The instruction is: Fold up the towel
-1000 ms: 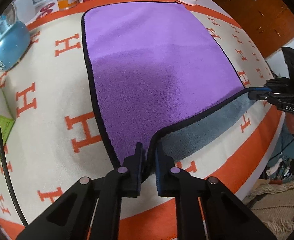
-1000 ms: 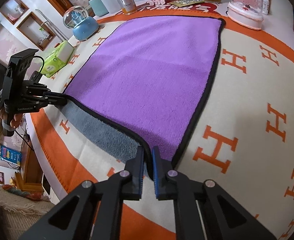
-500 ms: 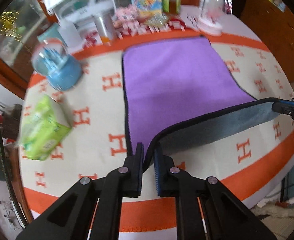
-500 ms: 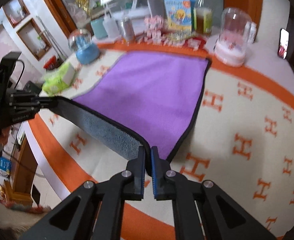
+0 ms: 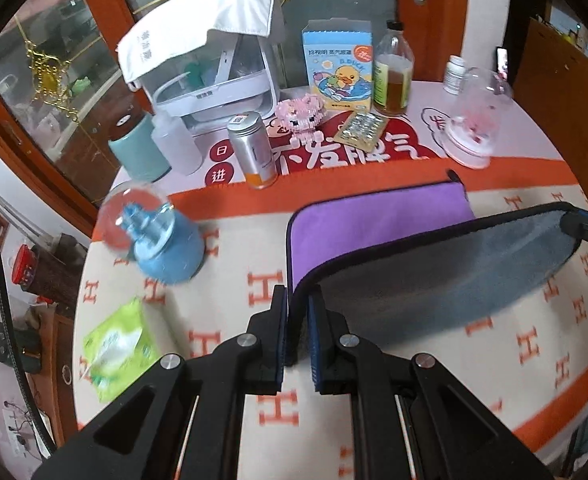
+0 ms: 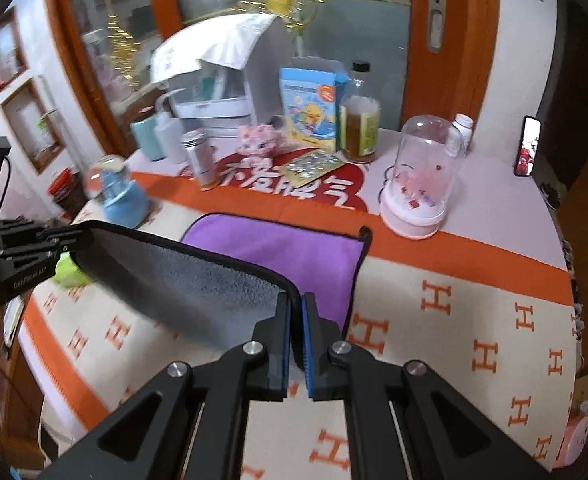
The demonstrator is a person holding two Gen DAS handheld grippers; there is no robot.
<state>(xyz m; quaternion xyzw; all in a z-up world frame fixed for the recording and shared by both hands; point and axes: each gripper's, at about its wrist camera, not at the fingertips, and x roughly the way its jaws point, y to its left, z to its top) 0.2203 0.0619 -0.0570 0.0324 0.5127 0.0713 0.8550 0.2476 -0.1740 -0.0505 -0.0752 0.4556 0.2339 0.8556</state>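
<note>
Two towel (image 5: 434, 264) corners between closed jaws, lifted taut.

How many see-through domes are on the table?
2: a clear globe on a blue base at the left, and a tall clear dome on a pink base at the right. Others may hide.

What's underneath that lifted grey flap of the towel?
Under the raised grey underside of the purple microfibre towel, the cream blanket with orange H letters shows at the near edge. Farther in, the flap hides whatever lies beneath; only the towel's far purple strip shows.
</note>
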